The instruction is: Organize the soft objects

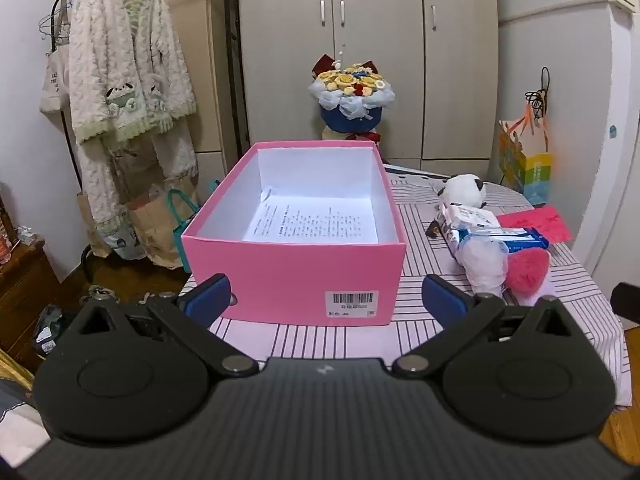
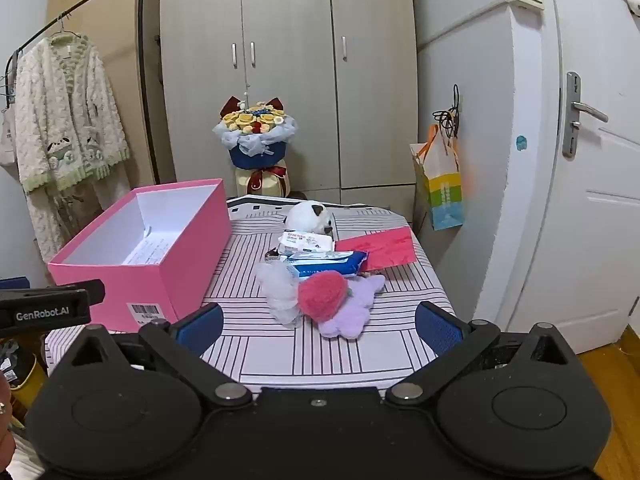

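Ahead of my right hand-held gripper [image 2: 319,326], spread wide, I am eyeing the pink plush [image 2: 322,295]; pinching low should avoid snagging; left hand-held gripper [image 1: 326,298] gaping too.

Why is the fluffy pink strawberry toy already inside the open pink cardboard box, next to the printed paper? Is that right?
Not quite. The fluffy pink strawberry toy lies on the striped tablecloth, outside the open pink cardboard box. The right wrist view shows it. Only the printed paper is inside.

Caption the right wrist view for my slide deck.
Open right gripper faces plush toys and wipe packs beside an open pink box.
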Demonstrator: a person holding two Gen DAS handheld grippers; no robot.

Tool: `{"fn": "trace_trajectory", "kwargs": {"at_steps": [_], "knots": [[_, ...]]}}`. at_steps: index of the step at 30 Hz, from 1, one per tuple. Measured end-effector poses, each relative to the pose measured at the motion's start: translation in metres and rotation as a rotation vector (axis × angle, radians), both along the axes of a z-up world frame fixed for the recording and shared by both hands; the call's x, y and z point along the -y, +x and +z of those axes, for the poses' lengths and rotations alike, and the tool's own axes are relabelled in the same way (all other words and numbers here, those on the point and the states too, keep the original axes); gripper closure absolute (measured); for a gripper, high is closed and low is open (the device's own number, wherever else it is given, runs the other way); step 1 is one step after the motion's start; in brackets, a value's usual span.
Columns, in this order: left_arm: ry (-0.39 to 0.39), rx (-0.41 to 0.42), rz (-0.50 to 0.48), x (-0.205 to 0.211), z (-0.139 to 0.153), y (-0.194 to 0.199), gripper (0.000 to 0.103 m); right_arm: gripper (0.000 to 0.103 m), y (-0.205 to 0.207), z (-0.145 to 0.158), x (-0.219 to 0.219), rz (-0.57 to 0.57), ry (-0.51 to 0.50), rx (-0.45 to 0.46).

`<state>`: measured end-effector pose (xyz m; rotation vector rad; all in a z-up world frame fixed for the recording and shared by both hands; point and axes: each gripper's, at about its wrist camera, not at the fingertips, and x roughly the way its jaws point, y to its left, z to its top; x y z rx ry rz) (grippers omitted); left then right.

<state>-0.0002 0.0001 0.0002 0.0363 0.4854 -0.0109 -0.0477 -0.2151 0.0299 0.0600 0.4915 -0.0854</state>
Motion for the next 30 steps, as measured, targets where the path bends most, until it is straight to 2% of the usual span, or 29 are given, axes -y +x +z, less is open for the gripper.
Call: {"fn": "trace_trajectory", "kwargs": {"at_steps": [4, 9, 12, 17, 30], "knots": [[0.028, 0.016, -0.012, 0.009, -0.003, 0.002, 0.0, 0.0, -0.003, 0.0, -0.001, 0.003, 0.008, 0.004], [-0.015, 0.03, -0.036, 0.005, -0.002, 0.001, 0.0, 0.0, 0.001, -0.003, 0.006, 0.007, 0.008, -0.002], [-0.017, 0.031, -0.039, 0.002, -0.003, -0.002, 0.0, 0.0, 0.01, -0.005, 0.013, 0.007, 0.011, -0.004], [-0.027, 0.002, -0.034, 0.001, -0.007, 0.002, 0.0, 0.0, -0.001, -0.005, 0.008, -0.005, 0.019, -0.006], [-0.029, 0.001, -0.049, -0.003, -0.006, 0.0, 0.0, 0.0, -0.003, -0.006, 0.007, -0.004, 0.013, -0.01]]}}
